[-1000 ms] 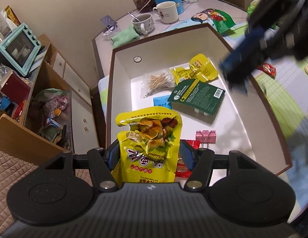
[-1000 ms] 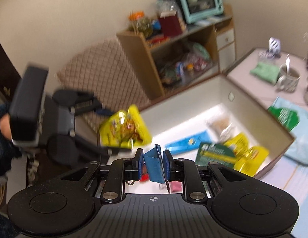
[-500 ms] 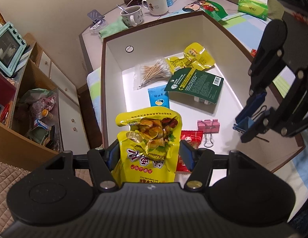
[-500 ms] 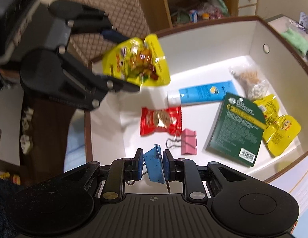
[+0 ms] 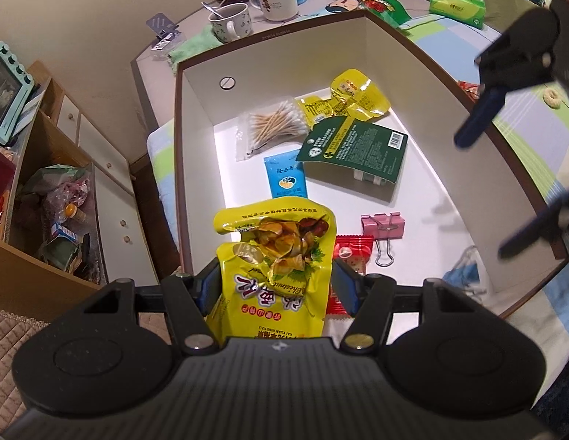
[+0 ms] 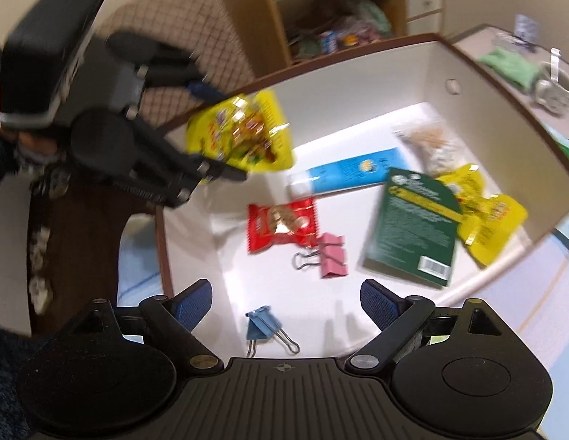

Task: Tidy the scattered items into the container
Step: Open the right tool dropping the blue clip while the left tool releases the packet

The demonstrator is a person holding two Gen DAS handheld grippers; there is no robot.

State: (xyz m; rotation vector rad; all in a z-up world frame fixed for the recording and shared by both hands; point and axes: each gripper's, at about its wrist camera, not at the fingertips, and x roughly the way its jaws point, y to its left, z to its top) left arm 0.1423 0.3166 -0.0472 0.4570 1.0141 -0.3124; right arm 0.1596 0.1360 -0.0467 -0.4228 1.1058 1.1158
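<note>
a: where is everything sitting right now?

b: the left gripper (image 5: 277, 286) is pinching a crinkly yellow foil snack pouch (image 5: 275, 267) between its blue pads, hanging over the near end of the white box with the brown rim (image 5: 196, 69). the right gripper (image 6: 284, 300) is standing wide apart with nothing between its fingers, and the small blue binder clip (image 6: 260, 326) is lying on the box floor just below it.

a: so what is worrying you?

b: the pouch is hanging close to the near wall, so if it is let go here it is likely landing on the red snack packet (image 6: 282, 223) and the pink binder clip (image 6: 332, 256), or catching the rim and sliding outside. it is light and floppy, so i judge it could flutter sideways.

a: and the two grippers?

b: they are working close together over the same box, so a clash looks possible. the right wrist view is blurred, so i cannot judge that gap well.

a: anything left outside?

b: a small red wrapper (image 5: 469, 90) and a pale ring-shaped thing (image 5: 551, 94) are lying on the checked cloth (image 5: 522, 124) beyond the far wall.
</note>
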